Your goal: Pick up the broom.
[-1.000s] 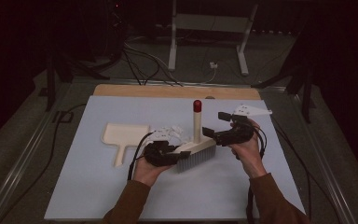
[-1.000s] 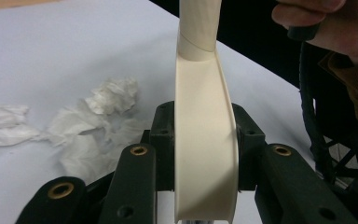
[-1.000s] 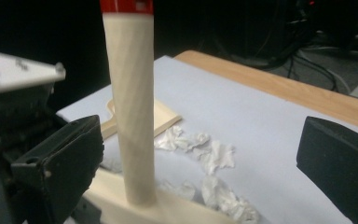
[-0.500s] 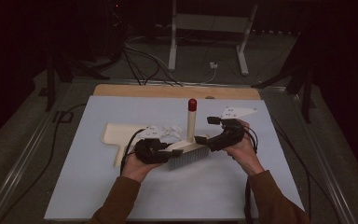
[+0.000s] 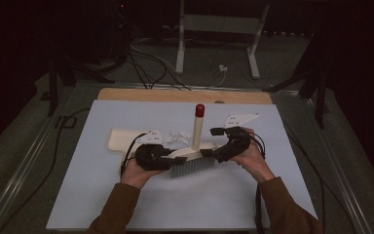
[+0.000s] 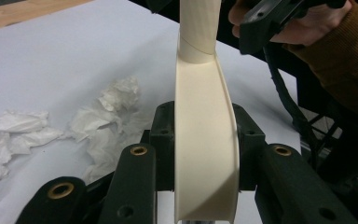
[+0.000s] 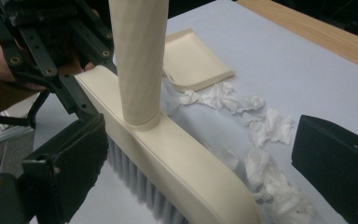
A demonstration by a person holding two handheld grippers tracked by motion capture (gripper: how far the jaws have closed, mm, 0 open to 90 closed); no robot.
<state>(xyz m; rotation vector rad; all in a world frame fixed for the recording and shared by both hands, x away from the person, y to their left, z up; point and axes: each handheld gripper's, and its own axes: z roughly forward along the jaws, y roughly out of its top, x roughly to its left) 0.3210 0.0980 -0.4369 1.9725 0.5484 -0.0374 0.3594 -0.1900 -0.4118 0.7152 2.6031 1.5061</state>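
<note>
A cream hand brush (image 5: 192, 155) stands on its grey bristles on the pale blue sheet, its handle (image 5: 197, 129) upright with a red tip. My left gripper (image 5: 167, 157) is shut on the left end of the brush head (image 6: 205, 154), one jaw on each side. My right gripper (image 5: 220, 150) is at the head's right end and stands open. Its jaws (image 7: 205, 172) straddle the head (image 7: 182, 158) with a wide gap on the far side. Crumpled white paper (image 5: 177, 136) lies just behind the brush, with a cream dustpan (image 5: 119, 139) to its left.
The blue sheet (image 5: 224, 204) covers the table, and a wooden strip (image 5: 175, 95) shows along the back edge. Beyond it are a metal stand (image 5: 214, 29) and cables on the dark floor. More paper scraps (image 7: 261, 126) lie between the brush and the dustpan (image 7: 191, 60).
Both hands and the brush have shifted a little to the left. The right gripper has come lower beside the brush head. The left grip stays the same.
</note>
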